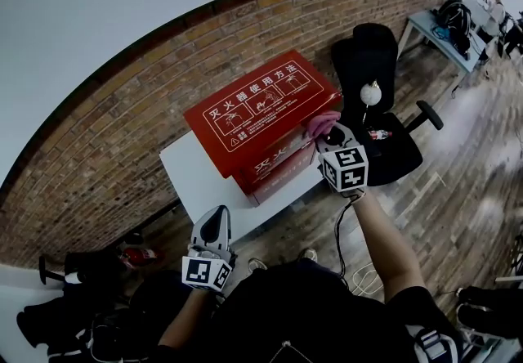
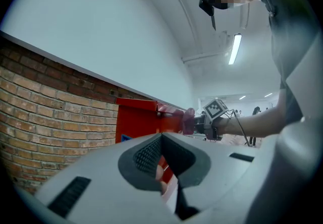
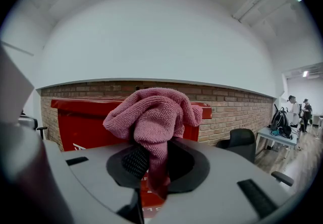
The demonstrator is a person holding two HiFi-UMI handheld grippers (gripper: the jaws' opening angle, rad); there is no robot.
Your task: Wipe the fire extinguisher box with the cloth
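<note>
A red fire extinguisher box (image 1: 260,118) with white print on its lid stands on a small white table (image 1: 189,176). My right gripper (image 1: 327,134) is shut on a pink cloth (image 1: 323,122), held at the box's right front corner. The right gripper view shows the bunched cloth (image 3: 153,117) pinched between the jaws, with the box (image 3: 81,123) just behind. My left gripper (image 1: 214,226) hangs low at the table's near edge, apart from the box (image 2: 136,122), its jaws closed with nothing between them.
A brick wall (image 1: 122,120) runs behind the table. A black office chair (image 1: 380,120) stands right of the box. A desk (image 1: 441,34) with bags is at the far right, and people stand beyond it. Dark gear lies on the floor at lower left.
</note>
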